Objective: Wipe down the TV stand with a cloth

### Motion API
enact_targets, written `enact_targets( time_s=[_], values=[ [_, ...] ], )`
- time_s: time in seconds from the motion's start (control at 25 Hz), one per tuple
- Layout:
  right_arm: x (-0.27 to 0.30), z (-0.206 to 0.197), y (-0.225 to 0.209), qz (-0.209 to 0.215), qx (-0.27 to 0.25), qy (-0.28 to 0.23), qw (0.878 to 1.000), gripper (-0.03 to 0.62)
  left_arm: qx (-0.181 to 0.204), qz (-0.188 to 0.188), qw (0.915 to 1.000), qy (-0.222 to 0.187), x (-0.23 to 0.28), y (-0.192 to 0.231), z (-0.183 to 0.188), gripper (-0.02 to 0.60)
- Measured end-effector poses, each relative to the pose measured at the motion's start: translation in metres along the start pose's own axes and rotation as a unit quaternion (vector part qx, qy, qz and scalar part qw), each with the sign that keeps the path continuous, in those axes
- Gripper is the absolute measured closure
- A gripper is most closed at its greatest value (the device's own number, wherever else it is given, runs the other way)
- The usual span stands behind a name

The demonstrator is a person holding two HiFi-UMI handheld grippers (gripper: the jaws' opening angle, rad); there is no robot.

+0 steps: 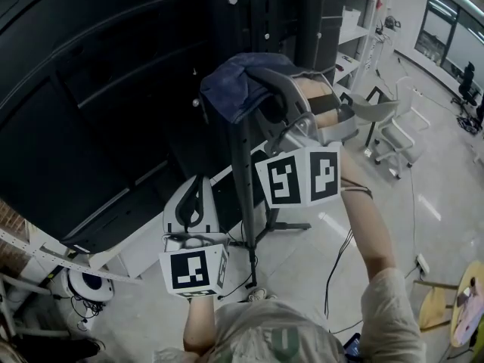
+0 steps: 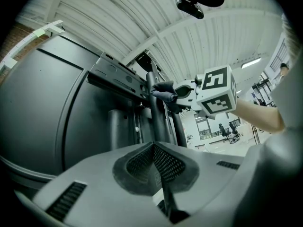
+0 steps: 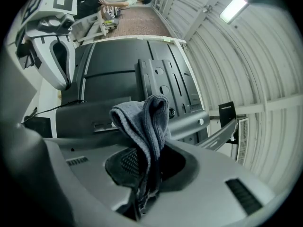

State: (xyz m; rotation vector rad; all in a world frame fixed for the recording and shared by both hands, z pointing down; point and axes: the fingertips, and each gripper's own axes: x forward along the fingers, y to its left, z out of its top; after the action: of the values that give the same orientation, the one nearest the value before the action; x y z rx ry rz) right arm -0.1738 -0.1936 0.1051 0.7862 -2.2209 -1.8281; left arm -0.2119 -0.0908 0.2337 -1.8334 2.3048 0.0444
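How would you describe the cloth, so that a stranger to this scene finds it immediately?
Find the large black TV and the black upright post of its stand. High on that post, the jaws of the right gripper pinch the cloth: crumpled, blue-grey, the only soft thing among hard black metal.

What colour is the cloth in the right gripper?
Greyish blue. The cloth shows best in the right gripper view.

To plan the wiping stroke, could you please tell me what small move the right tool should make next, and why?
Probably draw the right tool slowly down the black post: it is shut on the cloth, which sits bunched against the post's upper part, with most of the post running below it.
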Motion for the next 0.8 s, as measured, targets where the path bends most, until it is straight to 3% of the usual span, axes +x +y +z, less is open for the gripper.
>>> enact_targets(
  time_s=[0.8],
  values=[
    [-0.009,-0.012,0.053,0.041,-0.006,0.018,0.999,0.537,-0.017,-0.012,0.9996,0.02,0.009,-0.006,-0.022,0.568]
  ],
)
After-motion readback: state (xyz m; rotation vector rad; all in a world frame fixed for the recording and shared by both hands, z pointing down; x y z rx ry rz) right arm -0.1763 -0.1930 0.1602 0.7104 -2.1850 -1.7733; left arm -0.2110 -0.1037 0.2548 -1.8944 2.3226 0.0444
